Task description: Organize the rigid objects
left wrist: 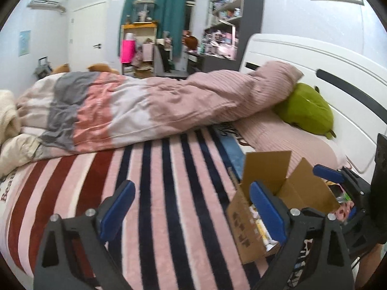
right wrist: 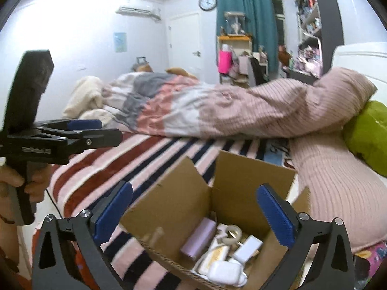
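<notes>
Cardboard box [right wrist: 212,220] of small hard items sits on the striped blanket [left wrist: 154,193] near the bed's side edge, by the pillow. Right gripper [right wrist: 193,217] hovers above it, released; left gripper [left wrist: 191,207] likewise wide, empty. Soft bedding could tip the box if nudged.

cardboard box [right wrist: 183,200]: matt brown corrugated paperboard
striped blanket [left wrist: 169,193]: soft fleecy cloth
gripper pads [right wrist: 113,213]: ribbed blue rubbery plastic
</notes>
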`<state>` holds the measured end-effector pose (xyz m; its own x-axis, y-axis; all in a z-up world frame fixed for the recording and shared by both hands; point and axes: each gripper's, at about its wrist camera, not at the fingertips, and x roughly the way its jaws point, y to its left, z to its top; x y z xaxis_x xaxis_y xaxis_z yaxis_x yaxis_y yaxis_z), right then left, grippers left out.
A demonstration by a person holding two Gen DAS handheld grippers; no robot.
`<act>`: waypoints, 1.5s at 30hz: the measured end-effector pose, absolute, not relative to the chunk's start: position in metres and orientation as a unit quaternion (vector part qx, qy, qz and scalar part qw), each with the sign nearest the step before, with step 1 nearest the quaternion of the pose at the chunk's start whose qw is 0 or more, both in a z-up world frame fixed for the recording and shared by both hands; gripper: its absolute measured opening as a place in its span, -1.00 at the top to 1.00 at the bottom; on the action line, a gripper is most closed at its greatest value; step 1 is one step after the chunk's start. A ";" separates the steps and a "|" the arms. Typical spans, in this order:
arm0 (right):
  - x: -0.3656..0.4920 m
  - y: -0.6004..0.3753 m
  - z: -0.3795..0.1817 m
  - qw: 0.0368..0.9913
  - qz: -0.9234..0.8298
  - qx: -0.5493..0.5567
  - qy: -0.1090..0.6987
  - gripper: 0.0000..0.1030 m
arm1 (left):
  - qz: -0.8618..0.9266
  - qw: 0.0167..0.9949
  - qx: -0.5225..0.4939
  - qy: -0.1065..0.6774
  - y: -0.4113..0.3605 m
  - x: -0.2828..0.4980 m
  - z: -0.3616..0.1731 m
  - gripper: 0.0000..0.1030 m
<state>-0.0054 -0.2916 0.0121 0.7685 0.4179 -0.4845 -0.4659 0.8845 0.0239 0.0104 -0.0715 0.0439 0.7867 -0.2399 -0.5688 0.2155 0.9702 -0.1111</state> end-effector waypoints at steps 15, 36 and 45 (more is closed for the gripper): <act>-0.019 -0.272 0.010 0.940 0.233 -0.060 0.244 -1.00 | -0.079 0.951 -0.033 0.296 -0.044 -0.008 0.040 -0.84; -0.026 -0.270 0.007 0.941 0.228 -0.052 0.244 -1.00 | -0.060 0.956 -0.019 0.288 -0.037 -0.020 0.046 -0.84; -0.028 -0.267 0.006 0.941 0.225 -0.050 0.246 -1.00 | -0.057 0.957 -0.019 0.284 -0.036 -0.024 0.049 -0.84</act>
<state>-0.0279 -0.2669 0.0064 0.7772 0.3998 -0.4859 -0.4491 0.8933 0.0167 -0.0235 -0.0364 0.0488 0.8319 -0.1198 -0.5419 0.0982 0.9928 -0.0687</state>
